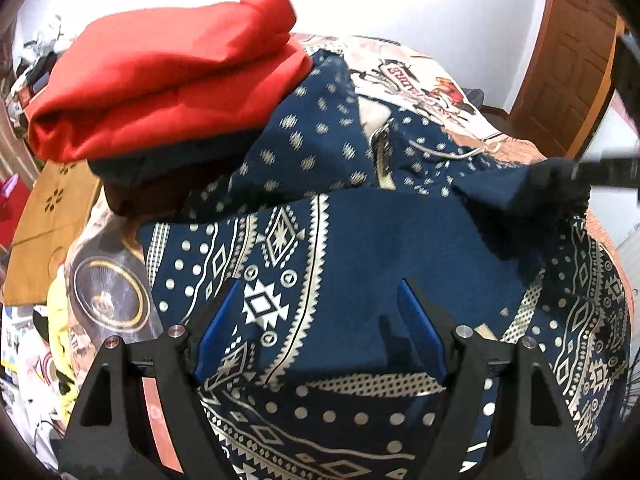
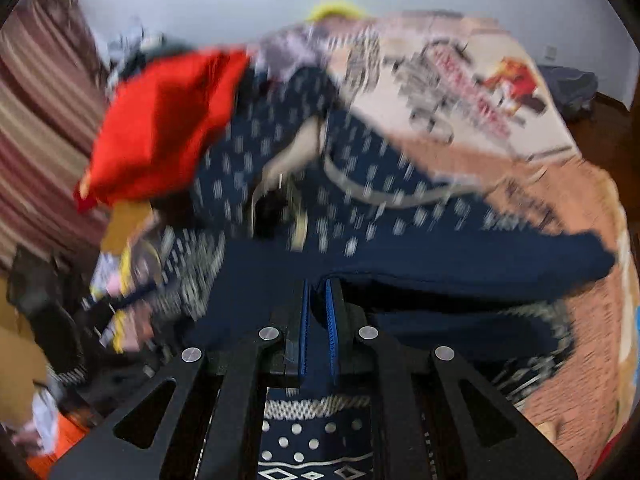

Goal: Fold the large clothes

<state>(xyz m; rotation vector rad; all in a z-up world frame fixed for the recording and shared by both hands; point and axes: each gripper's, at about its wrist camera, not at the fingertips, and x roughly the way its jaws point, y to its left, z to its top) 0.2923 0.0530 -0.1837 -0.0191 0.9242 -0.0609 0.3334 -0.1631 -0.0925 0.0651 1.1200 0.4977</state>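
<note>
Left gripper (image 1: 320, 312): spread wide, blue pads well apart, nothing between them, hovering just above the navy patterned garment (image 1: 360, 240). Probably kept open and low so as to pin or take the near cloth once the fold came over; a judgement only.

Right gripper (image 2: 318, 312): pressed together on a plain navy edge of the same garment (image 2: 400, 248), cloth pinched between the blue pads. Seen from the left wrist view as a dark blurred arm to the far right, with a bunched corner of fabric lifted there. Likely held up so that a flap could be carried across the body of the garment. Right wrist view heavily smeared, so fine detail not readable.

Garment itself: directly beneath and ahead of both grippers, spread over a printed bed cover (image 1: 432, 76). Deep navy, cream geometric bands, dots and diamonds on the near part, small scattered motifs farther off, a pale drawstring beyond. One plain navy layer already lying over the patterned part; soft, thin, prone to slipping.

Beyond the left gripper, to its left: folded red garment (image 1: 168, 80) on top of darker folded pieces, apparently a finished stack.
</note>
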